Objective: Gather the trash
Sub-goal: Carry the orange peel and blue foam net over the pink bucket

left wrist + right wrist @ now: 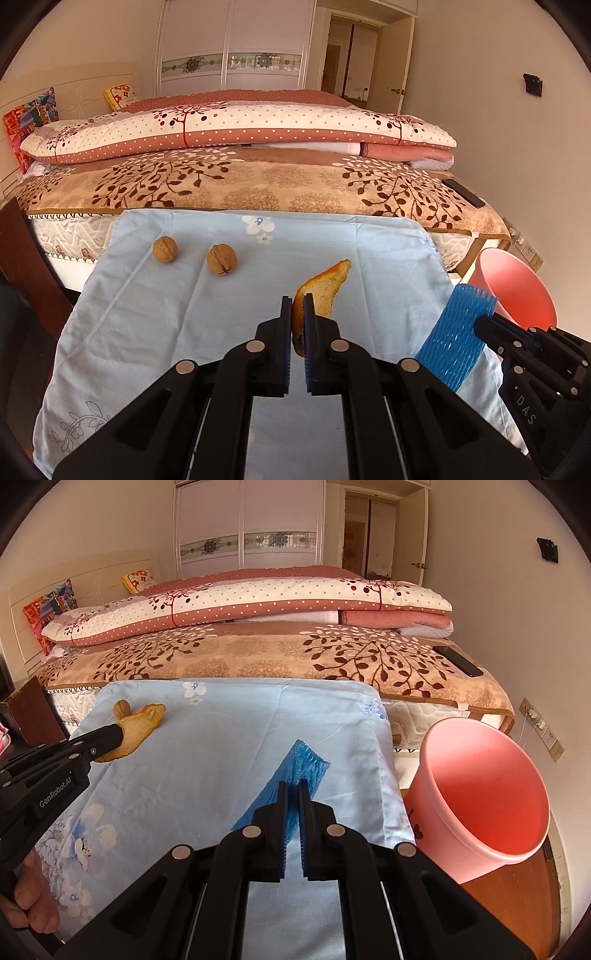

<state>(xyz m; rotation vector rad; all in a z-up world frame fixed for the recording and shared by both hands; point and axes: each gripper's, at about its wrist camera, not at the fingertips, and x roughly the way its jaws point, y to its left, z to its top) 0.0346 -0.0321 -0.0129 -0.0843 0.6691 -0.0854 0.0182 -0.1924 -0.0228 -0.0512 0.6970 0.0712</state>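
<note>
While clamped between left jaws, orange peel (320, 295) projects forward above cloth (147, 325).

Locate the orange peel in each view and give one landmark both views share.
Left wrist: orange peel at centre, clamped in the left gripper.
Right wrist: peel at far left, at the tip of the left gripper, over the blue cloth.
Shared landmark: pink bin, right of the cloth.

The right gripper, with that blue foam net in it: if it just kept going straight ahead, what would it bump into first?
Probably the light blue cloth. The right gripper, shut on the blue foam net, points downward at bare cloth. The pink bin stands off to its right, though depth is hard to judge.
</note>
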